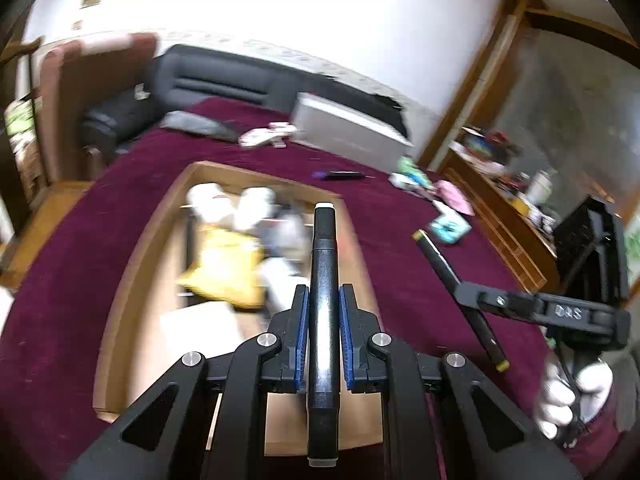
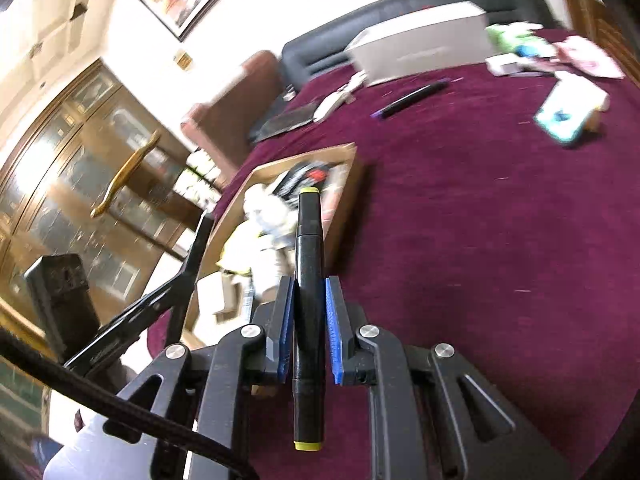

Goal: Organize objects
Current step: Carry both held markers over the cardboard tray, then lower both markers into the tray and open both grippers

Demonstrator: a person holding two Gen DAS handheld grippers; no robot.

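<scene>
My left gripper (image 1: 323,300) is shut on a black marker with white end caps (image 1: 324,264), held lengthwise above an open cardboard box (image 1: 132,264) holding several loose items. My right gripper (image 2: 307,292) is shut on a black marker with yellow end caps (image 2: 307,240), near the box's right wall (image 2: 344,200). In the left wrist view the right gripper (image 1: 464,292) shows at the right, clamping the yellow-capped marker (image 1: 440,260), with a white-gloved hand (image 1: 572,396) below it. In the right wrist view the left gripper's arm (image 2: 132,316) appears at the left. Both hover over a maroon cloth (image 2: 480,240).
Another dark marker (image 2: 408,98) lies on the cloth farther back. A grey flat box (image 1: 348,132), a white item (image 1: 264,136), a teal packet (image 2: 568,116) and pink and green packets (image 1: 452,192) sit around it. A wooden cabinet (image 2: 80,160) stands at the left.
</scene>
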